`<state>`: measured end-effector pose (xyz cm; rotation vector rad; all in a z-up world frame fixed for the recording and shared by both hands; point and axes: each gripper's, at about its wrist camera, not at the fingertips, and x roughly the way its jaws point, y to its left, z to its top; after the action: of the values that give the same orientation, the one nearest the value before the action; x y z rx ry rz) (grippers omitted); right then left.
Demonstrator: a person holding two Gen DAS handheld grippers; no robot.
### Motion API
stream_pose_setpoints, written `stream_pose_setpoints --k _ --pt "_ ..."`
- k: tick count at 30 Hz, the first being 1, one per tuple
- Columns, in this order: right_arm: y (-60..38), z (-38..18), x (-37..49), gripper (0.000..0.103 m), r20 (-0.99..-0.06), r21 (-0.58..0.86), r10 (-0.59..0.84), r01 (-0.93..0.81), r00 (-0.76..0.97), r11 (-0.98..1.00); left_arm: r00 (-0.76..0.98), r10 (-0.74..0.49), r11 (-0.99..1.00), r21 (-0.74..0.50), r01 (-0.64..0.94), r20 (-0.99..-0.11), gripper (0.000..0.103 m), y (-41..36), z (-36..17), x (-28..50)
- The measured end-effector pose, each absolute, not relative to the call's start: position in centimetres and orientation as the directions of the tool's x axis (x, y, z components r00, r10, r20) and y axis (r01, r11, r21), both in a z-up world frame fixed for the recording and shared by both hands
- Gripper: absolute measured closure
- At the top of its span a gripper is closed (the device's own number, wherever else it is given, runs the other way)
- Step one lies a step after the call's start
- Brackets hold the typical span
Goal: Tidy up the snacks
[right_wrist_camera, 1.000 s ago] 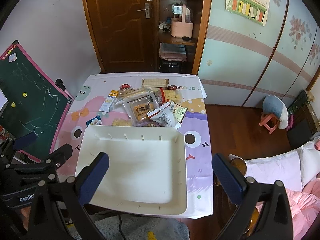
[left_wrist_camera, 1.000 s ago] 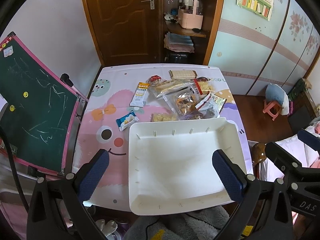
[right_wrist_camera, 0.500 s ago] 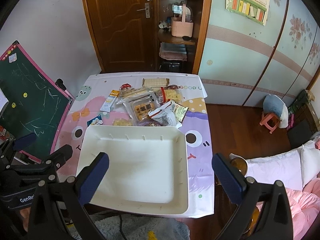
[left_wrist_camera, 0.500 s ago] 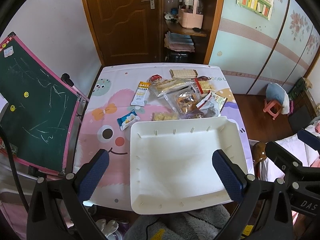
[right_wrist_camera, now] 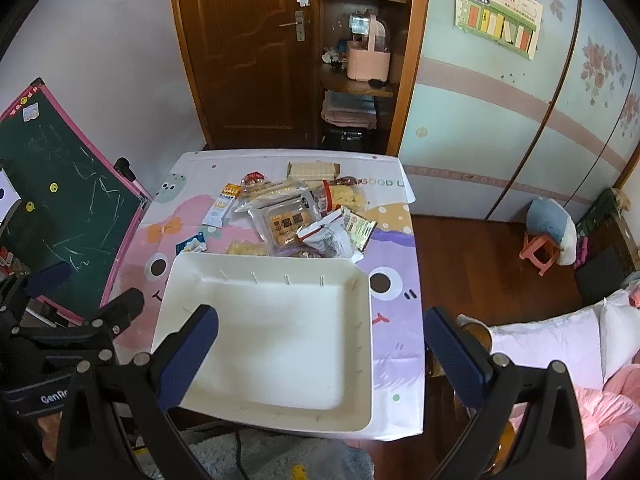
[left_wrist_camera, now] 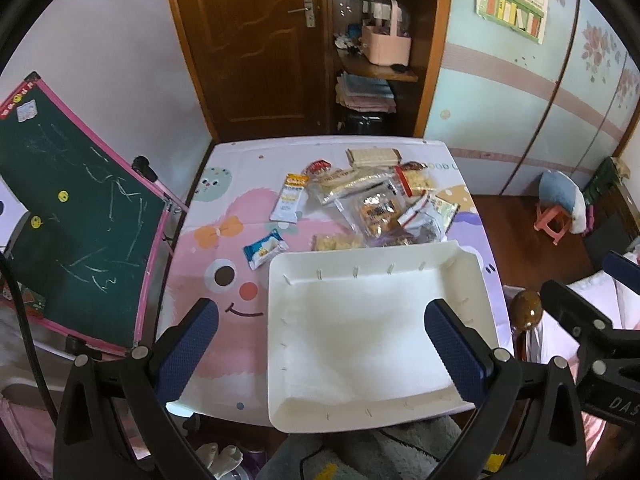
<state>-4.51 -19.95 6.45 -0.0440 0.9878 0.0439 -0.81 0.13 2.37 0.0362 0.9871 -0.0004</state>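
A large white tray (left_wrist_camera: 376, 332) (right_wrist_camera: 272, 336) lies empty on the near half of the table. Behind it sits a heap of several snack packets (left_wrist_camera: 376, 212) (right_wrist_camera: 296, 220): a wafer pack (left_wrist_camera: 373, 156) at the back, a white-and-orange sachet (left_wrist_camera: 291, 202) and a small blue packet (left_wrist_camera: 265, 249) to the left. My left gripper (left_wrist_camera: 320, 356) hovers high over the tray's near edge, open and holding nothing. My right gripper (right_wrist_camera: 320, 356) hangs open over the tray's near right corner, also holding nothing.
The table wears a cartoon cloth (left_wrist_camera: 224, 276). A green chalkboard with a pink frame (left_wrist_camera: 68, 216) leans at its left. A wooden door and shelf with a pink basket (left_wrist_camera: 386, 42) stand behind. A pink stool (right_wrist_camera: 538, 254) and bedding (right_wrist_camera: 560, 344) are to the right.
Both grippers have crept slightly toward the table; the tray and snacks have not moved, and both stay open.
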Motion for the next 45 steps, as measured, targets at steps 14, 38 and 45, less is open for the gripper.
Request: stream_pose_setpoints --k 14,38,45 --pt "-21.4 9.0 -1.6 0.0 -0.809 0.051 0.12 -0.135 0.576 0.99 0.629 0.089 0.996 0.055 -0.072 -0.772 0.001 3.5 5.6 1.8" --pt "-21.6 1.0 14.0 0.005 -0.908 0.063 0.04 0.042 0.417 0.997 0.435 0.026 0.997 0.056 0.057 -0.9 0.001 14.7 -7.4 20.5" --pt "-21.7 -7.2 17.8 0.006 -0.967 0.1 0.071 0.108 0.246 0.989 0.248 -0.022 0.991 0.012 0.132 -0.969 0.001 14.3 -17.8 23.0"
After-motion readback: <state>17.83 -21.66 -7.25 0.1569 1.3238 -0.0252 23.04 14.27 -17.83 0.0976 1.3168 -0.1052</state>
